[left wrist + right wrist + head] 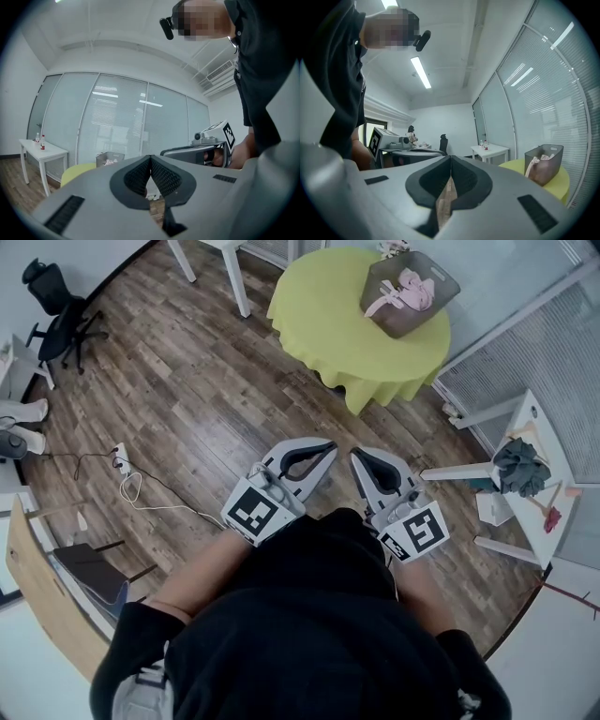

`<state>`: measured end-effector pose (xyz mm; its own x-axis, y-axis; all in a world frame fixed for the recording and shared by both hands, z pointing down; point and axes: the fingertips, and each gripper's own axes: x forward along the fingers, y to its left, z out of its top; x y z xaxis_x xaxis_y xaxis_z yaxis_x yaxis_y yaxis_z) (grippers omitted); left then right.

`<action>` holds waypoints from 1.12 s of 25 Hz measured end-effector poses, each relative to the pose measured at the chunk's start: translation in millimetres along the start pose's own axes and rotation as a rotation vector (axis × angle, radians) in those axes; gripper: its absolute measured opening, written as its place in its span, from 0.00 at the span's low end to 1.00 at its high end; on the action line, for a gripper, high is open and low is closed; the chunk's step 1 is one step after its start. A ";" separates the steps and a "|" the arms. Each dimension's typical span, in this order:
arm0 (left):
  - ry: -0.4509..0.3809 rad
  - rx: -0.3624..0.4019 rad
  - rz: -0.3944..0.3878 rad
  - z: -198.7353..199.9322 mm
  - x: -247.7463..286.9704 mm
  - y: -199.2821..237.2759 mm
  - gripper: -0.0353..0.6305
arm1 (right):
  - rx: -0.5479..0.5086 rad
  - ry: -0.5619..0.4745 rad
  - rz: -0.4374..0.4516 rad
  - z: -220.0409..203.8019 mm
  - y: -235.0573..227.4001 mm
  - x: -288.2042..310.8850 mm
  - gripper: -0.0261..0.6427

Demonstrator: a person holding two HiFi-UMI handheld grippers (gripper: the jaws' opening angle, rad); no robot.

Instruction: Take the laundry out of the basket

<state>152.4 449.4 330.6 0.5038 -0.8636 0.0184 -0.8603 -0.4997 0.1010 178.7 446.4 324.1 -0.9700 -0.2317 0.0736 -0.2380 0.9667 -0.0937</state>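
Both pairs of jaws are pressed together with nothing between them. The left gripper (328,450) and right gripper (357,457) are held level at the person's waist, tips side by side. The basket (401,326) sits well ahead on the round green-clothed table (309,315), with pink laundry (411,287) heaped inside. It lies forward and slightly rightward, so the right gripper looks marginally nearer.

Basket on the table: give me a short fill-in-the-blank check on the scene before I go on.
The basket rests ____ the round table.
The laundry inside it is ____ in colour.
The left gripper and the right gripper, both far from the basket, have their jaws ____.
Missing words: on; pink; shut.
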 end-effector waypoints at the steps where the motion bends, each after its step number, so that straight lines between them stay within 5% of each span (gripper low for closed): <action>1: 0.001 -0.007 0.002 0.0 -0.4 3.6 0.07 | -0.006 0.008 0.000 -0.3 -1.0 3.9 0.07; 10: 0.025 -0.009 0.015 -6.9 27.7 46.1 0.07 | 0.003 0.022 0.012 -2.6 -44.1 37.4 0.07; 28: 0.070 0.045 0.060 23.6 167.2 158.9 0.07 | 0.013 -0.001 0.047 29.1 -214.3 106.5 0.07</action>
<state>98.1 224.0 326.2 0.4543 -0.8860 0.0929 -0.8909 -0.4512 0.0533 125.0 211.4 323.1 -0.9802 -0.1861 0.0682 -0.1928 0.9751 -0.1095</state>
